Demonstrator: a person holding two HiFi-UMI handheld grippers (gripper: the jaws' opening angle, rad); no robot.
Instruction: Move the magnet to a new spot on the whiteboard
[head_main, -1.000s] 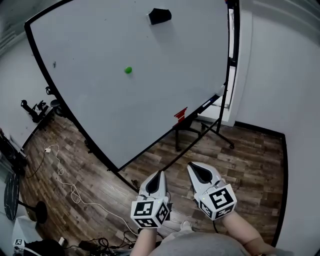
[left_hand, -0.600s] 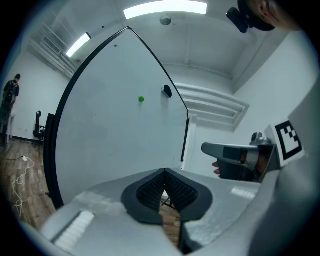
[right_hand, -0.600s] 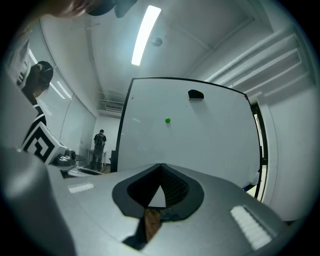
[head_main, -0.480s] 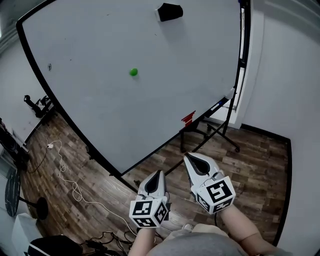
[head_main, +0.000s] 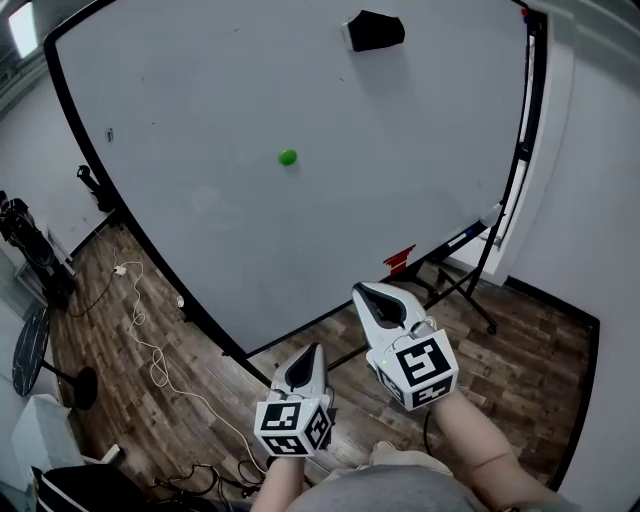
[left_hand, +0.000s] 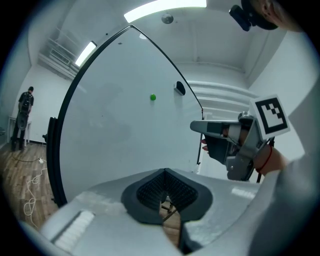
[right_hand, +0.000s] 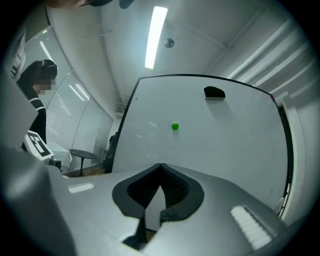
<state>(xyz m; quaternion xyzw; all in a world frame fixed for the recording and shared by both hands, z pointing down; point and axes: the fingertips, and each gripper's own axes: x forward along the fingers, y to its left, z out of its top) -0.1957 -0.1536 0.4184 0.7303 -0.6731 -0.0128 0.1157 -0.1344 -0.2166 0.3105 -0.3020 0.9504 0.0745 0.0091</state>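
a small green magnet (head_main: 287, 157) is seen stuck near the middle of a large whiteboard (head_main: 180, 90), which is set on a black-framed stand over a wood-plank floor (head_main: 520, 360). a black eraser (head_main: 372, 30) is fixed higher up on the board, well apart from the magnet and to its right in the head view. two hand-held grippers are held low in front of the board, both well short of the magnet and touching nothing.

the right gripper (head_main: 372, 295) is held the higher of the two, its tip shown against the board's lower edge, with the magnet up and to the left of it in the head view. in the right gripper view the magnet is seen almost straight ahead, above the jaw tips. its jaws are pressed together with nothing between them.

the left gripper (head_main: 307, 352) is held lower, just beside the right one. its jaws are likewise brought together and empty, and the magnet is seen well above them in the left gripper view.
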